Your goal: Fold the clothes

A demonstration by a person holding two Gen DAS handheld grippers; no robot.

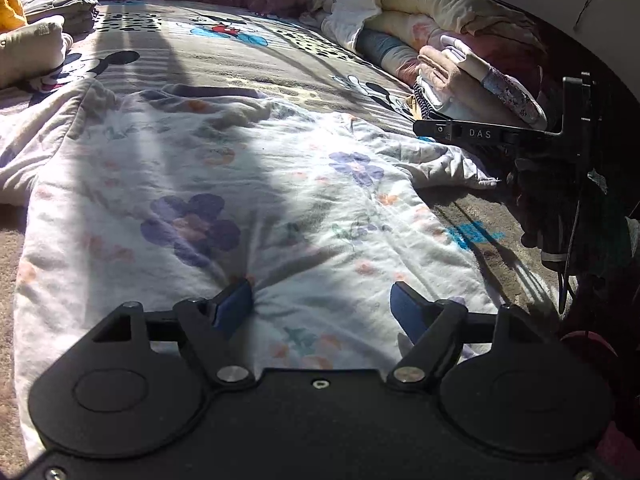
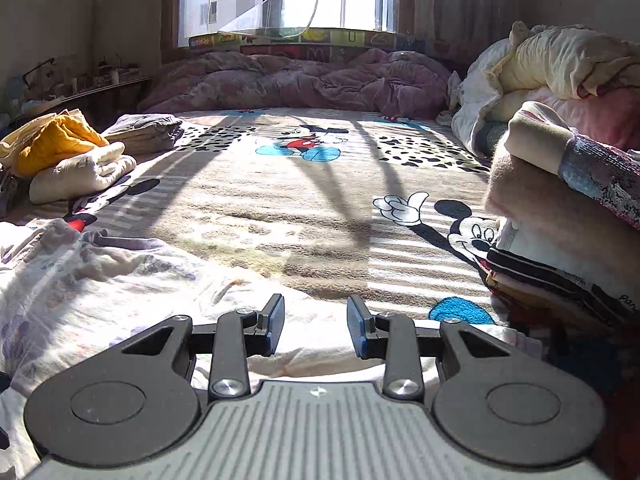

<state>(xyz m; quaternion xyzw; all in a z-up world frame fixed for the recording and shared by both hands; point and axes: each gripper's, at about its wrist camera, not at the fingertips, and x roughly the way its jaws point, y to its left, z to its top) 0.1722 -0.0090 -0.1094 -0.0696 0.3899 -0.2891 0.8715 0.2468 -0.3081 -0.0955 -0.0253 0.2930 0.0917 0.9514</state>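
A white garment with purple and orange flowers (image 1: 240,208) lies spread flat on the Mickey Mouse blanket (image 1: 240,64). My left gripper (image 1: 322,300) is open, its blue pads low over the garment's near part, holding nothing. My right gripper (image 2: 316,324) is open and empty over the garment's right edge (image 2: 120,280); it also shows from the side in the left wrist view (image 1: 432,128), at the right above the garment's sleeve (image 1: 448,164).
A stack of folded clothes (image 2: 560,220) stands at the right. Rolled quilts (image 2: 540,68) lie behind it. A yellow and cream clothes heap (image 2: 68,156) and a grey folded piece (image 2: 148,130) lie at the left. A purple duvet (image 2: 300,80) lies under the window.
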